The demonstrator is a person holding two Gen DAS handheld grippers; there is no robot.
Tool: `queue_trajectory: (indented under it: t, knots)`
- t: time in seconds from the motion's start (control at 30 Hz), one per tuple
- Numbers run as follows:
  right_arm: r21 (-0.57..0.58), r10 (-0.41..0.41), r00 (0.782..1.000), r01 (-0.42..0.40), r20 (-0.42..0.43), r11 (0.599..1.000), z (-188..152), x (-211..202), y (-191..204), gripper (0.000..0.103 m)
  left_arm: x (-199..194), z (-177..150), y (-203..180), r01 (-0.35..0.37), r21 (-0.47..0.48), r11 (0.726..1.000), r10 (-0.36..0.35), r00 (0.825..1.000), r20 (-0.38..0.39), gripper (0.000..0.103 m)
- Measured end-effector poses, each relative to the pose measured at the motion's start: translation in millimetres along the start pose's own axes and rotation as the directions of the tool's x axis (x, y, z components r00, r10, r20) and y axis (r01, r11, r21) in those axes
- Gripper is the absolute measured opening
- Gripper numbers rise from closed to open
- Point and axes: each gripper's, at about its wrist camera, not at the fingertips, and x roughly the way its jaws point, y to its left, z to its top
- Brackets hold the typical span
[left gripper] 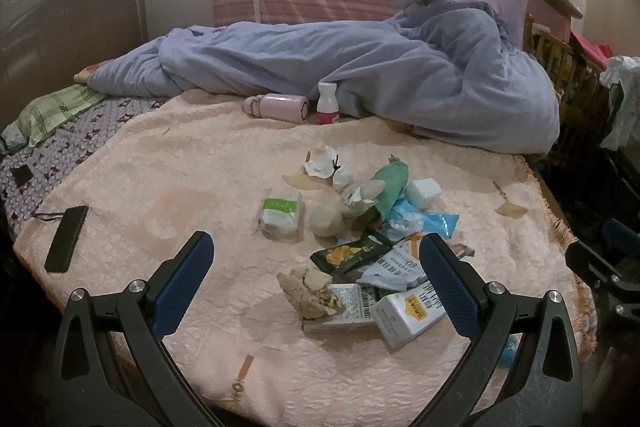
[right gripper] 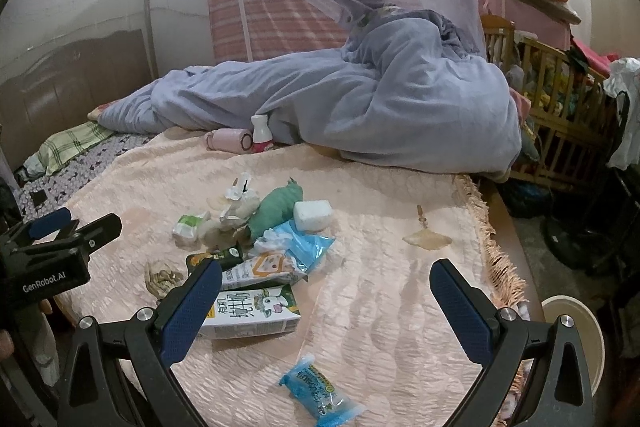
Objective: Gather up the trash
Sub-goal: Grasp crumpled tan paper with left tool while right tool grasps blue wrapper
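Observation:
A heap of trash lies on the pink bedspread (left gripper: 208, 163): a white milk carton (left gripper: 408, 313), a crumpled brown tissue (left gripper: 310, 291), a dark snack packet (left gripper: 348, 255), a blue wrapper (left gripper: 420, 221), a green-labelled tissue pack (left gripper: 280, 213) and a white foam block (left gripper: 425, 191). My left gripper (left gripper: 316, 255) is open and empty, just short of the heap. My right gripper (right gripper: 326, 281) is open and empty to the right of the heap, with the milk carton (right gripper: 252, 313) by its left finger. A small blue packet (right gripper: 318, 389) lies apart near the bed's front edge. A green cloth bundle (right gripper: 276, 209) lies in the heap.
A blue quilt (left gripper: 360, 75) is bunched at the back, with a pink flask (left gripper: 280, 105) and a small white bottle (left gripper: 327, 103) before it. A black phone (left gripper: 66, 238) lies at the left. A white bin (right gripper: 576, 331) stands off the bed's right edge; a wooden crib (right gripper: 560, 115) stands beyond it.

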Motion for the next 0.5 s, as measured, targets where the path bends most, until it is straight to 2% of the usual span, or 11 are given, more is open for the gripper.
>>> queue_trajectory:
  t: [0.37, 0.5]
  knots:
    - [0.0, 0.007, 0.999, -0.007, -0.054, 1.0, -8, 11, -12, 0.103, 16, -4, 31, 0.007, 0.004, 1.0, -0.006, 0.997, -0.076, 0.102]
    - [-0.019, 0.034, 0.992, -0.037, -0.124, 0.999, -25, 22, -21, 0.103, 29, -11, 46, 0.025, -0.012, 1.0, -0.027, 0.99, -0.136, 0.102]
